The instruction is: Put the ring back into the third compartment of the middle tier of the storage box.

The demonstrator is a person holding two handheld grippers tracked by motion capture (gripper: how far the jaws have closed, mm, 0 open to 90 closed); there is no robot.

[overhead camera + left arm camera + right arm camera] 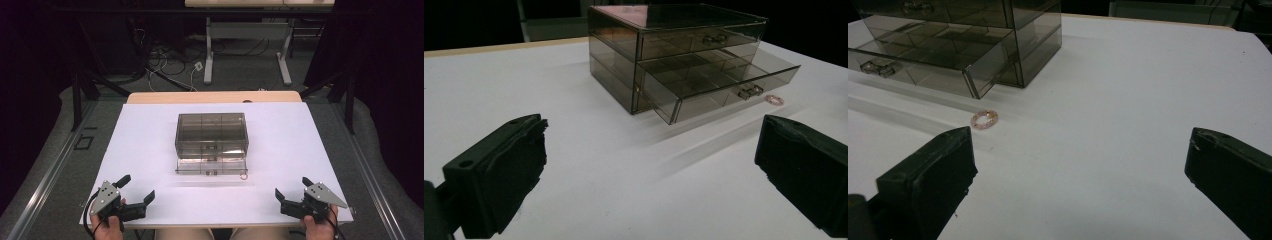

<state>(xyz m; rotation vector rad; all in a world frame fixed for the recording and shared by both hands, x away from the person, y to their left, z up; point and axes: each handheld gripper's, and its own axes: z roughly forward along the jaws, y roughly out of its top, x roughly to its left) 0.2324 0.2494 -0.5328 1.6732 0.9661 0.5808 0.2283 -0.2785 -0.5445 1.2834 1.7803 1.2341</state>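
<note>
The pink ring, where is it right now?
The pink ring lies on the white table, just off the open bottom drawer's front right corner, ahead of the right gripper.

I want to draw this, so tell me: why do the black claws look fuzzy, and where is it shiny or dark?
In the left gripper view, the left gripper's black jaws are close to the camera and soft; the smoky see-through plastic drawer box is sharper. In the right gripper view, the small pink bead ring looks slightly blurred. In the high view, the white table top is bright, its surroundings dark.

A white surface with a wooden far edge carries a smoky clear drawer box, its bottom drawer pulled out, and a small pink beaded ring just beside that drawer
</note>
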